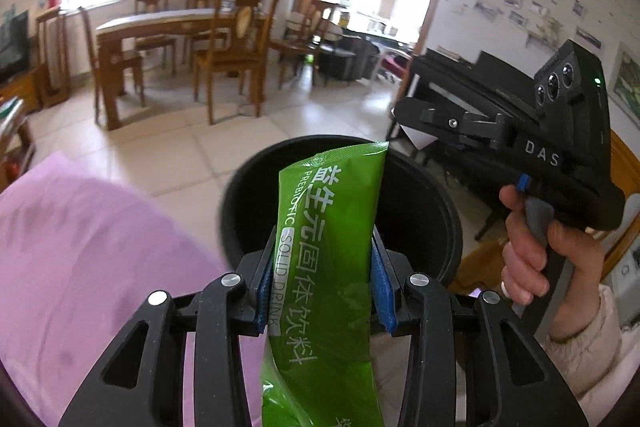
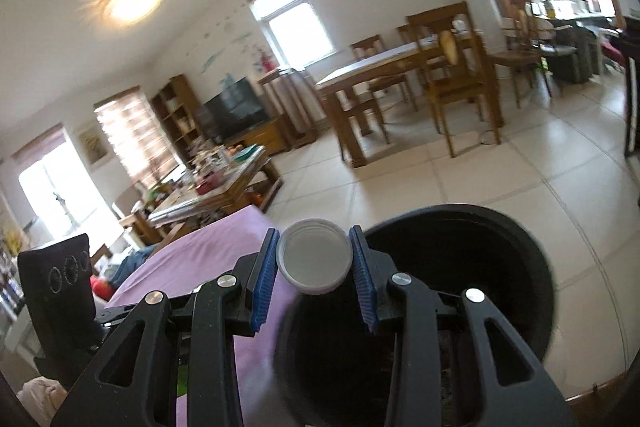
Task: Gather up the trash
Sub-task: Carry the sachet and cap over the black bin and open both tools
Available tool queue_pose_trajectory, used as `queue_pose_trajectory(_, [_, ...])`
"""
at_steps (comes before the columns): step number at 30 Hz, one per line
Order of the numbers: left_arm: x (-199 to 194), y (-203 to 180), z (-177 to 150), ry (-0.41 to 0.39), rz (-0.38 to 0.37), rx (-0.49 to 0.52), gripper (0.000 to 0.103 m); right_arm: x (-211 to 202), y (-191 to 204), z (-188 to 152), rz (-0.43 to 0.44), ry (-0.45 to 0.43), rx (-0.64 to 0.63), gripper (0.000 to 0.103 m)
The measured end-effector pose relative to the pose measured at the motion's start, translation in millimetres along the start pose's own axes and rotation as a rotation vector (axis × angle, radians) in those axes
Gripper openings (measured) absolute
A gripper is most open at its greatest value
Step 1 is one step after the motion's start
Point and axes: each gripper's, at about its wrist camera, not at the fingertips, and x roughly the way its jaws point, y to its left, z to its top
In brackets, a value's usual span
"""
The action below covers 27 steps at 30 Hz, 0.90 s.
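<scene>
Two pieces of trash in hand, none yet dropped. Left tool (image 1: 320, 291): pads clamped on a green drink sachet (image 1: 326, 251), held upright over the near rim of the black bin (image 1: 420, 195). Right tool (image 2: 314, 267): pads closed on a round white cap (image 2: 314, 257), just beside the bin's (image 2: 500, 255) open mouth. Remaining, by judgement: release both into the bin. Bin contents too dark to tell.
</scene>
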Motion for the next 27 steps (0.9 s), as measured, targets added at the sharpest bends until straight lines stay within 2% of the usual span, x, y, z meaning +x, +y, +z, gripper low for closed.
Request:
queue_pose_trajectory(9, [77.7, -21.3, 17.0, 0.057, -0.035, 0.001, 0.040, 3.3, -48.9, -3.4, -0.042, -0.009, 0.072, 0.035])
queue_pose_trajectory(16, [107.0, -20.8, 23.5, 0.080, -0.028, -0.004, 0.041, 5.5, -65.1, -9.3, -0.046, 0.009, 0.104, 0.036])
queue_pose_trajectory(17, [109.4, -20.2, 24.1, 0.079, -0.018, -0.008, 0.045, 5.5, -66.3, -10.8, -0.043, 0.015, 0.107, 0.037])
queue_pose_trajectory(18, [108.5, -18.9, 23.1, 0.081, -0.014, -0.010, 0.059, 7.3, -67.6, -11.3, -0.035, 0.025, 0.112, 0.039])
queue_pose_trajectory(19, [109.0, -19.7, 22.4, 0.082, -0.004, -0.012, 0.071, 8.0, -72.3, -9.8, -0.031, 0.034, 0.113, 0.048])
queue_pose_trajectory(20, [108.0, -19.1, 23.6, 0.070, 0.021, -0.011, 0.092, 7.8, -74.9, -9.2, -0.029, 0.040, 0.114, 0.060])
queue_pose_trajectory(21, [103.7, -18.3, 23.9, 0.052, 0.042, -0.005, 0.098, 7.1, -74.7, -8.2, -0.028, 0.037, 0.118, 0.089])
queue_pose_trajectory(22, [100.4, -19.1, 23.6, 0.032, 0.054, 0.004, 0.098, 3.9, -76.5, -8.4, -0.024, 0.016, 0.132, 0.098])
queue_pose_trajectory(27, [92.1, -22.9, 23.9, 0.043, 0.063, 0.051, 0.098, 1.5, -79.8, -7.3, -0.019, 0.014, 0.148, 0.098])
